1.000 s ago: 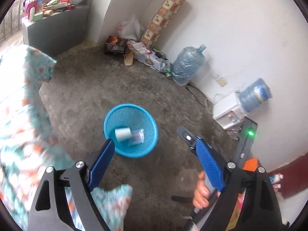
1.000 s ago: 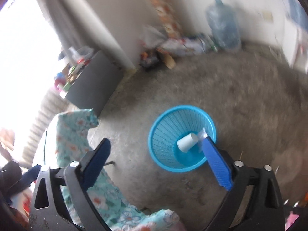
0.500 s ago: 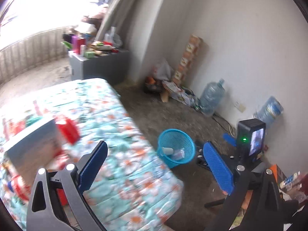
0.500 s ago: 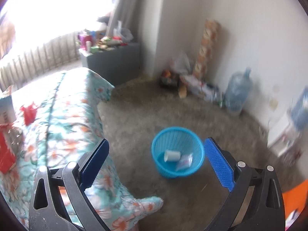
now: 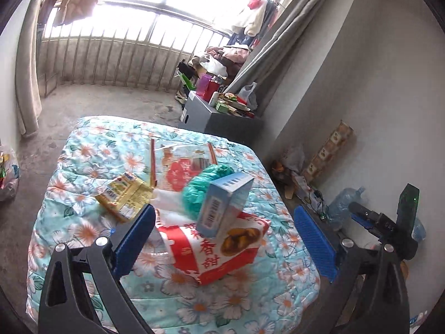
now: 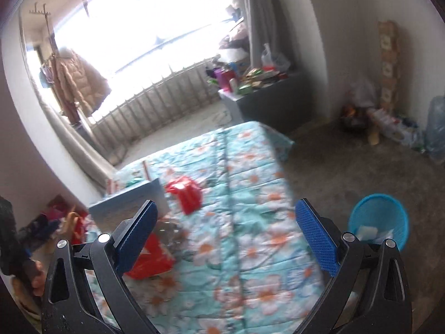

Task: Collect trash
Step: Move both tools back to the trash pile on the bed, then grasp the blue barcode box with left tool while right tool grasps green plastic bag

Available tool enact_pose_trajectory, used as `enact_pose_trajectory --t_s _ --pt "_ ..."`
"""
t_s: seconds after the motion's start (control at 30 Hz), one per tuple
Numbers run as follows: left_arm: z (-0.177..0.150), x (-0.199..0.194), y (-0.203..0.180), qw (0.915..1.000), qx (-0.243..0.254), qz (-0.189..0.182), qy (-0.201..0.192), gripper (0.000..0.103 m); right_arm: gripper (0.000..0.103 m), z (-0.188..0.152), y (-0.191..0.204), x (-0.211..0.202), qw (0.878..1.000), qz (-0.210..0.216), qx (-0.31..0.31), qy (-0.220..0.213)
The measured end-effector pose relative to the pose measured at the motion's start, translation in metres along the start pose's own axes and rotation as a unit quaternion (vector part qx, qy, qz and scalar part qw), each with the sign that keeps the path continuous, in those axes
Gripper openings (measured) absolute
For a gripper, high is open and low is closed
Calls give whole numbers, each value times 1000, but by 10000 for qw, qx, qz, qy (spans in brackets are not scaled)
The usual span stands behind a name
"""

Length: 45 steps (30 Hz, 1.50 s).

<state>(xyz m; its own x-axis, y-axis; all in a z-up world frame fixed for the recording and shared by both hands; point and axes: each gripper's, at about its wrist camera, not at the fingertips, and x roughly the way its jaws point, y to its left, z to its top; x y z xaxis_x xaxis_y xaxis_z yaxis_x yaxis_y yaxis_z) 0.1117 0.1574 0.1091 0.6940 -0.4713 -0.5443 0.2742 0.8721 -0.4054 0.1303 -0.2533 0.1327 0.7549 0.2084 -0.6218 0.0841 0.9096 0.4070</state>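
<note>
Trash lies on a floral bedspread (image 5: 83, 150): a light blue box (image 5: 225, 203) on a red and white snack bag (image 5: 219, 250), a teal plastic bag (image 5: 205, 183), a yellow wrapper (image 5: 122, 194) and a clear printed bag (image 5: 183, 161). My left gripper (image 5: 222, 239) is open and empty above the red bag. My right gripper (image 6: 225, 233) is open and empty over the bed (image 6: 258, 183). The blue basket (image 6: 378, 222) with trash inside stands on the floor at right in the right wrist view. A red wrapper (image 6: 186, 192) and the blue box (image 6: 130, 203) show blurred there.
A grey cabinet (image 5: 219, 119) crowded with bottles stands beyond the bed by a curtain. Boxes, bags and water jugs (image 5: 345, 203) line the right wall. A railed balcony window (image 5: 111, 64) is at the back. The other gripper (image 5: 389, 222) shows at right.
Both grippers swung up and left, away from the blue basket on the floor and toward the bed. The pile of trash on the bedspread has come into the left view.
</note>
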Motion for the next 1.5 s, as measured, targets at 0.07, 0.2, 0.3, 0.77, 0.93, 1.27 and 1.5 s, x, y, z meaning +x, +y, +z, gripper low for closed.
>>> enact_pose_trajectory --t_s 0.07,0.2,0.3,0.77,0.93,1.27,1.5 --pt "-5 0 12 9999 75 12 -95 98 95 1 10 18 9983 382 249 367" --pt "-17 2 20 9984 471 -127 -278 98 93 -5 34 49 9871 913 756 1079" --pt "-23 8 15 9952 844 -328 -363 98 89 -12 40 71 9745 1217 1079 1544" --pt "-10 78 -2 9880 1515 -303 -14 67 75 -9 40 116 9456 1427 1753 2338" --pt "-8 99 6 9899 1360 -356 194 56 73 -8 44 123 9447 1469 1711 2379" --pt "-4 98 20 9924 808 -919 131 34 68 -5 38 131 9449 1528 1694 2349" --pt "6 66 44 9893 65 -1408 -365 30 67 8 46 132 9507 1588 1504 2201"
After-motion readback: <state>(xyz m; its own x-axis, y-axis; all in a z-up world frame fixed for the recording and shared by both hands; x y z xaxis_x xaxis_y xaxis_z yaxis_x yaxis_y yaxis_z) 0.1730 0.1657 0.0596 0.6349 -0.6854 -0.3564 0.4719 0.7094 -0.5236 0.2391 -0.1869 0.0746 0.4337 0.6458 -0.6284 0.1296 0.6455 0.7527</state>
